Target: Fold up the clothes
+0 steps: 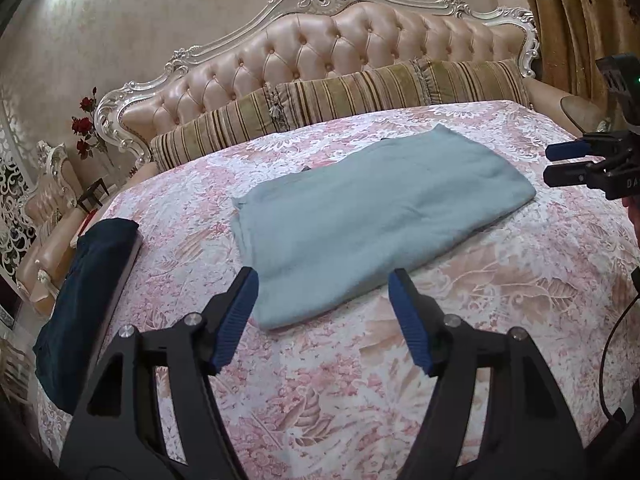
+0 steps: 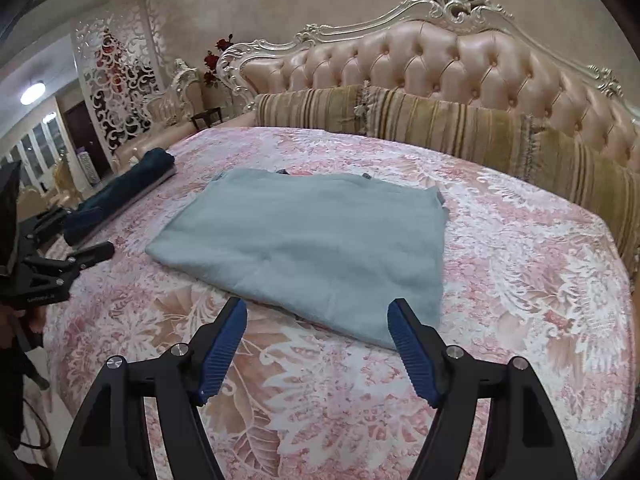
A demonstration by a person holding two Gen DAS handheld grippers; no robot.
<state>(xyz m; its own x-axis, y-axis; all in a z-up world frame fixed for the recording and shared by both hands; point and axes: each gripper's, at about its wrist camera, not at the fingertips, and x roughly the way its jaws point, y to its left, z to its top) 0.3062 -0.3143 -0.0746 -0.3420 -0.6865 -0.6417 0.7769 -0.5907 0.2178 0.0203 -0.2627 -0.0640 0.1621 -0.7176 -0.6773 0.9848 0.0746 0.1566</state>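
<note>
A light blue garment (image 1: 360, 216) (image 2: 308, 248) lies folded into a flat rectangle in the middle of the pink floral bedspread (image 1: 340, 380) (image 2: 520, 300). My left gripper (image 1: 322, 280) hovers open just short of its near edge, holding nothing. My right gripper (image 2: 316, 308) is open too, above the near edge of the same garment. Each gripper also shows in the other view: the right one (image 1: 560, 164) at the right rim, the left one (image 2: 92, 236) at the left rim. A dark blue folded garment (image 1: 88, 300) (image 2: 124, 192) rests at the bed's left edge.
A tufted pink headboard (image 1: 340, 48) (image 2: 460, 64) with striped bolster cushions (image 1: 320, 96) (image 2: 460, 128) closes the far side. A bedside chair and red flowers (image 1: 86, 124) stand at the left, curtains (image 1: 580, 12) at the right. A cable (image 1: 612, 344) hangs near the right rim.
</note>
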